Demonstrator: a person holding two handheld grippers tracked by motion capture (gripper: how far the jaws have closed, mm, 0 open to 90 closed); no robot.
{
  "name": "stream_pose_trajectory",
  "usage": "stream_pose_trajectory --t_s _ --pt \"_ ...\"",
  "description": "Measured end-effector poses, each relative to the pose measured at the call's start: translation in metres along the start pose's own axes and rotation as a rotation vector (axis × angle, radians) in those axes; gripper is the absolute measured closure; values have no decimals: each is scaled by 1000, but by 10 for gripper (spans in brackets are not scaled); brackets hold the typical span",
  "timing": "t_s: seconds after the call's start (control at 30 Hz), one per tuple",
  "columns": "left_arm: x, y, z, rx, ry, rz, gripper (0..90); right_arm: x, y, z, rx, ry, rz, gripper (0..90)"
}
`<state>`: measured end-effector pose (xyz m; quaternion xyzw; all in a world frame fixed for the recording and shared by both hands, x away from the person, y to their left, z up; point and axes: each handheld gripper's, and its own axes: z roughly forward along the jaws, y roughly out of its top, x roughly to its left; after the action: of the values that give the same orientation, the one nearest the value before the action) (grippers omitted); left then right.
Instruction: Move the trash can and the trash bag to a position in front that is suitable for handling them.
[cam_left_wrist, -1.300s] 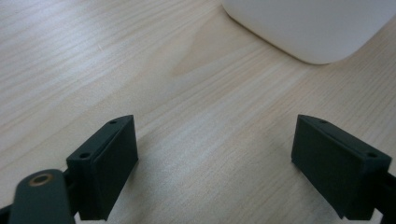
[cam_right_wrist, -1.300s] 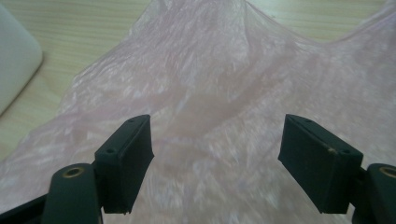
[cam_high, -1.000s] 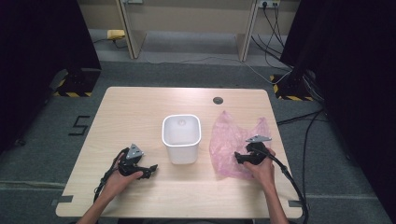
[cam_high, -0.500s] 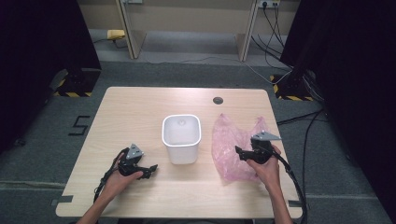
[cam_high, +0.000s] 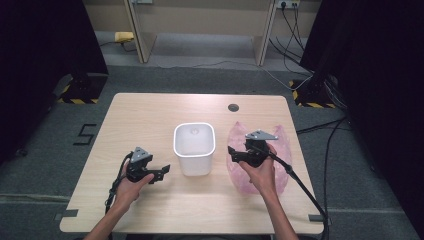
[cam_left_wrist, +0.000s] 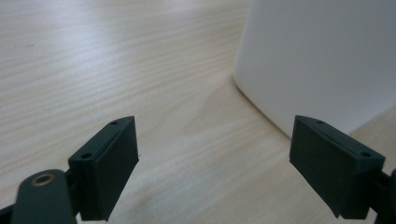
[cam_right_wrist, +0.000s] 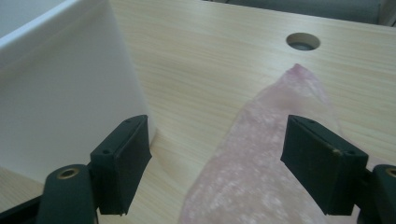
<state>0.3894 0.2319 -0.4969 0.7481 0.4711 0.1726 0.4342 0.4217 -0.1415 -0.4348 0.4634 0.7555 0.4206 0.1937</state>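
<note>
A white bin (cam_high: 194, 147) stands upright at the middle of the table, empty as far as I can see. A pink plastic bag (cam_high: 280, 155) lies flat to its right. My right gripper (cam_high: 231, 152) hovers over the bag's left edge, open, jaws pointing at the bin; in the right gripper view the bag (cam_right_wrist: 261, 158) lies under the jaws and the bin (cam_right_wrist: 60, 93) rises at the left. My left gripper (cam_high: 163, 172) rests low on the table left of the bin, open and holding nothing; the bin's wall (cam_left_wrist: 322, 60) stands just ahead of it.
The wooden table (cam_high: 140, 115) has a round cable hole (cam_high: 233, 107) at the back right. Cables trail from both grippers toward the front edge. Dark curtains and floor cables surround the table.
My right gripper has moved left and forward over the bag toward the bin. The bag has shifted and flattened slightly. The left gripper has stayed put.
</note>
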Motion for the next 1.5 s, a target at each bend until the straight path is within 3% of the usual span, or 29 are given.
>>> stream_pose_trajectory --t_s 0.13,0.27,0.4,0.5,0.8,0.97,1.07,1.2,1.3,1.5 --pt "3 11 9 -17 26 -29 152 8 1 18 23 13 -8 253" --pt "4 24 20 -23 18 -48 155 14 4 34 39 18 -32 255" --pt "4 32 28 -20 26 -45 156 19 6 42 52 29 -54 249" --pt "1 31 30 -6 7 -44 161 23 6 45 55 42 -55 257" --pt "-6 28 20 -10 24 24 259 34 3 41 61 50 -81 279" --pt "-6 22 10 -11 23 20 269 43 -1 36 79 77 -110 284" --pt "-11 20 7 -8 28 31 276 47 -3 33 87 63 -133 284" --pt "-20 18 2 -10 40 80 299 48 -5 30 93 47 -143 285" --pt "-22 16 2 -2 44 98 293 47 -6 28 92 43 -151 285" --pt "-16 13 8 11 46 92 215 45 -8 26 98 54 -142 247"
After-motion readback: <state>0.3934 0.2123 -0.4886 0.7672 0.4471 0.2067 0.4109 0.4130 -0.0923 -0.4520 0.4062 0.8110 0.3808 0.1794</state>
